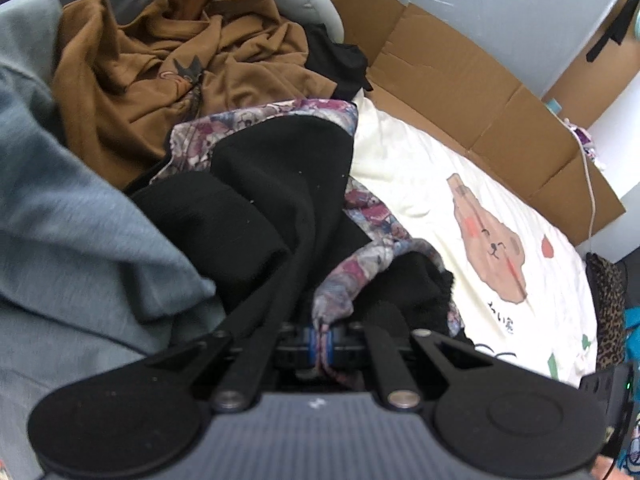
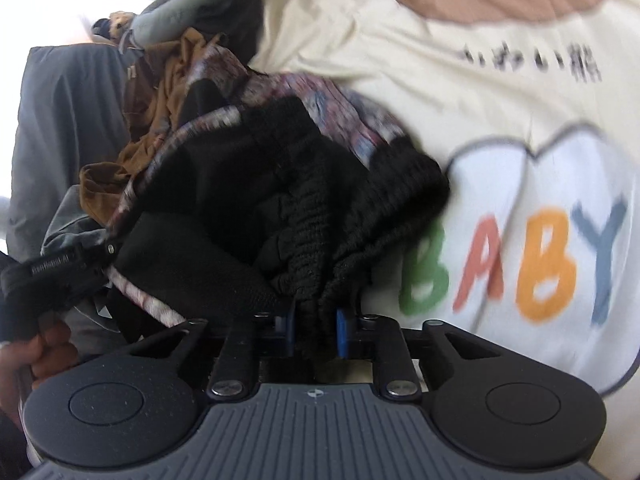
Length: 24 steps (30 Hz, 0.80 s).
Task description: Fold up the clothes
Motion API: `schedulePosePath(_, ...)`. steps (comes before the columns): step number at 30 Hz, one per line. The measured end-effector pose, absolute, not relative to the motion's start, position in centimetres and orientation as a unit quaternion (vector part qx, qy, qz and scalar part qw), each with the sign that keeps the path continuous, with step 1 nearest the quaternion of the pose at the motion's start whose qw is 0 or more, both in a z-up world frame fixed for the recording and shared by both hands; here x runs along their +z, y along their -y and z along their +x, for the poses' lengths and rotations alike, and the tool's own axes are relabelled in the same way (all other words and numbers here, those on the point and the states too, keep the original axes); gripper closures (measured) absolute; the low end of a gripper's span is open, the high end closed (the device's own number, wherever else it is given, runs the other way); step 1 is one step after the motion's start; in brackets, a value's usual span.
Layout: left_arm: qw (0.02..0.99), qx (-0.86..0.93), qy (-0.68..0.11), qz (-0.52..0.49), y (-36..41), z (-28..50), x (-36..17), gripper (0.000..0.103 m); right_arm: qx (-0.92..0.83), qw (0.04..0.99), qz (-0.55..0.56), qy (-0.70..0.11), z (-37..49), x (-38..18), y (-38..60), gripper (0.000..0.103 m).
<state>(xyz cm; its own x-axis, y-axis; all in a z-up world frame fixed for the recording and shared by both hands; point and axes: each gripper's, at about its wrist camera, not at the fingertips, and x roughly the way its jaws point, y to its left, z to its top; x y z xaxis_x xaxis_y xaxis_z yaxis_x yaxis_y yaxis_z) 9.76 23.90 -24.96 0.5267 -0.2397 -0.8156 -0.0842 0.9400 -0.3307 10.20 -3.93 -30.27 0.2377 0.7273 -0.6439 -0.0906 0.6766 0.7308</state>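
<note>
The cream bed sheet [image 2: 460,92] reads "BABY" in green, red, orange and blue letters inside a cloud outline, with blurred dark characters above it that I cannot read; the left tongs [image 1: 322,340] are clamped on a twisted edge of the floral purple garment [image 1: 360,268], black fabric lying over it; the right tongs [image 2: 318,330] are clamped on the ribbed hem of a black knit garment [image 2: 304,200], bunched on the bed's left side; a brown shirt [image 1: 168,80] lies far left.
</note>
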Motion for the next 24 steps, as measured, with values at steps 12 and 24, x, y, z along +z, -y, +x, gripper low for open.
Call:
schedulePosePath(12,0.858,-0.07,-0.473,-0.19,-22.6,9.2,-23.8,0.099,0.269,0.78,0.261,-0.501,15.6,-25.2,7.5,0.089)
schedulePosePath(24,0.853,-0.115,-0.453,-0.233,-18.9,9.7,-23.3,0.099,0.26,0.825,0.201,-0.461,22.3,-20.5,10.1,0.089)
